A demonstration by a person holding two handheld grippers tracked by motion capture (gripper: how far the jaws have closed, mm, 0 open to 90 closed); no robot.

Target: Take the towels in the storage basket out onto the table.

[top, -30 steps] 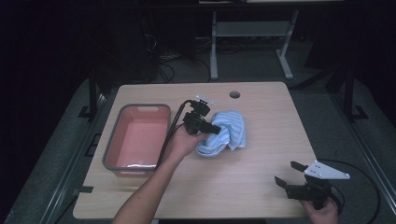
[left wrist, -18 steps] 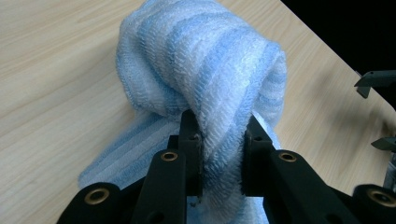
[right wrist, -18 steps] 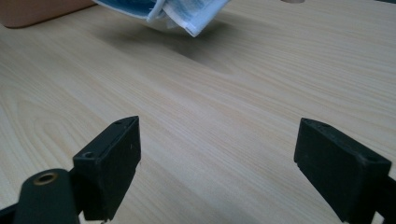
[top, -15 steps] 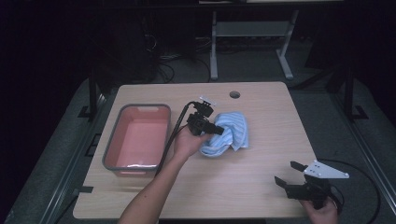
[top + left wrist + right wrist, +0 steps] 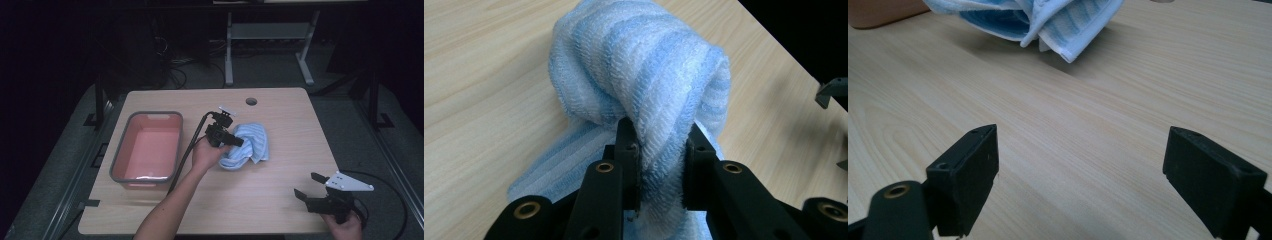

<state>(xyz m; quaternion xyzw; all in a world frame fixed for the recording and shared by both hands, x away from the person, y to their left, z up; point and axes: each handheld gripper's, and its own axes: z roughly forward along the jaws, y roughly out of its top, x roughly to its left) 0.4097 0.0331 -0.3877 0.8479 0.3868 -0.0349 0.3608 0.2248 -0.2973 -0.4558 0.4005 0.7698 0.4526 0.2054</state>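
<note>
One towel, one tub, two grippers
My left gripper (image 5: 239, 142) pinches the blue striped towel (image 5: 252, 142) mid-frame; my right gripper (image 5: 308, 186) gapes empty lower right; pink tub (image 5: 120, 150) left

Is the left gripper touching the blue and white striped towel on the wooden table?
Touching. The left gripper view shows the left gripper with both jaws pressed into a bunched fold of the blue and white striped towel.

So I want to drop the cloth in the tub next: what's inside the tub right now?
The tub shows a bare pink floor with nothing in it. Its near wall hides a thin strip of that floor.
</note>
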